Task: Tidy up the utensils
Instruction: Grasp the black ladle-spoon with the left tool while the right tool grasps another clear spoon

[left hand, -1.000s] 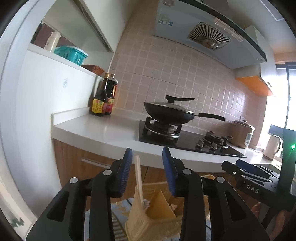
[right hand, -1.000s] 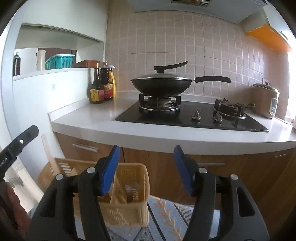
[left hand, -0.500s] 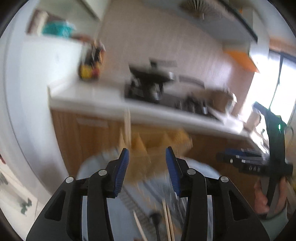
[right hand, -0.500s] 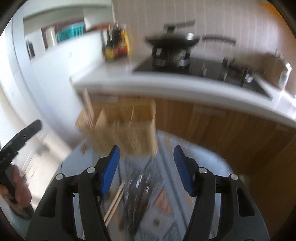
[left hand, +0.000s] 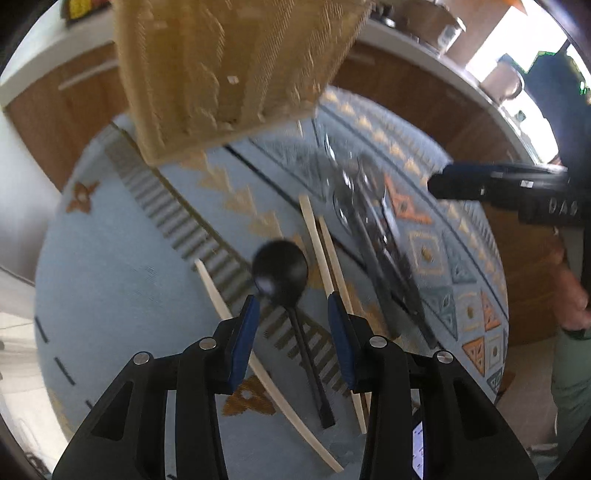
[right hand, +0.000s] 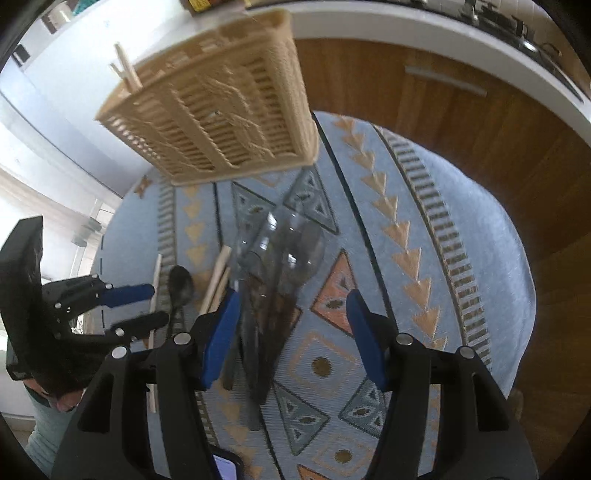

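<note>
A beige slatted utensil basket (left hand: 229,70) (right hand: 218,114) stands at the far end of a patterned blue cloth. A black spoon (left hand: 282,273) (right hand: 180,286) lies on the cloth with pale wooden chopsticks (left hand: 325,243) (right hand: 218,277) on both sides. A pile of metal cutlery (left hand: 373,225) (right hand: 273,280) lies to the right of them. My left gripper (left hand: 291,321) is open and empty, hovering over the black spoon's neck; it also shows in the right wrist view (right hand: 142,304). My right gripper (right hand: 291,332) is open and empty above the metal cutlery. Chopsticks (right hand: 125,72) stick out of the basket.
The cloth (right hand: 424,280) covers a round table (left hand: 92,295). Wooden cabinets (right hand: 461,122) under a white counter (right hand: 406,29) stand behind it. A white wall (right hand: 55,122) is on the left.
Both grippers have tilted down from facing the kitchen counter and stove to looking at the table. The basket, spoon, chopsticks and cutlery have come into view below them.
</note>
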`<state>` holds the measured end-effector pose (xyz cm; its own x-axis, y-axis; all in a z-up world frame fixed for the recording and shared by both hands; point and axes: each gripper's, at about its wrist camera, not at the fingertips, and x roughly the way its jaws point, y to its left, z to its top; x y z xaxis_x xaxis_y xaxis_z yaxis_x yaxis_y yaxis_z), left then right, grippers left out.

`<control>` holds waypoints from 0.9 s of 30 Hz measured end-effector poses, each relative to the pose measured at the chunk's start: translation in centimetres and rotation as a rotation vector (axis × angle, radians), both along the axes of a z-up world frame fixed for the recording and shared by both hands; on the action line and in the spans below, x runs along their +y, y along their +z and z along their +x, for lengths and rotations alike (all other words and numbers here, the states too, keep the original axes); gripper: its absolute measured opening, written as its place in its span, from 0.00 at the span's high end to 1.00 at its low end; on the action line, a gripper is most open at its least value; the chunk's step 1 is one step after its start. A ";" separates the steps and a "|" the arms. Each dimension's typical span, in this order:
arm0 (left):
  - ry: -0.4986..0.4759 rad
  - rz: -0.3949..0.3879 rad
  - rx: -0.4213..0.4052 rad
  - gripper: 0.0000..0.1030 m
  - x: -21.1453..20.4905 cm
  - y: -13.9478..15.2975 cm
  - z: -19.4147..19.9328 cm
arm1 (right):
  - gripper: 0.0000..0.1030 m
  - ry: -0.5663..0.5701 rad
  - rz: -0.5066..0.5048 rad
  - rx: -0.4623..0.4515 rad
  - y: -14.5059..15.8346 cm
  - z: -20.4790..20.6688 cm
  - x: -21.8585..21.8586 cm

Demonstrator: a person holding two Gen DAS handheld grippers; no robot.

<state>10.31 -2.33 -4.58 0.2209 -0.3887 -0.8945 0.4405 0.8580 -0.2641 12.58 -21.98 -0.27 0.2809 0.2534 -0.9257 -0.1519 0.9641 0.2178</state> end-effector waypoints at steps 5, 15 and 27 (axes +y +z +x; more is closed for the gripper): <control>-0.031 0.070 0.025 0.61 -1.3 -1.1 0.1 | 0.45 -0.028 -0.003 0.046 -1.4 1.7 -0.8; -0.012 0.150 -0.022 0.69 -2.7 -1.0 0.8 | 0.54 0.014 -0.071 0.098 -4.2 2.9 1.3; -0.009 0.159 -0.041 0.71 -2.8 -1.0 1.1 | 0.63 0.004 -0.071 0.102 -5.8 4.5 4.3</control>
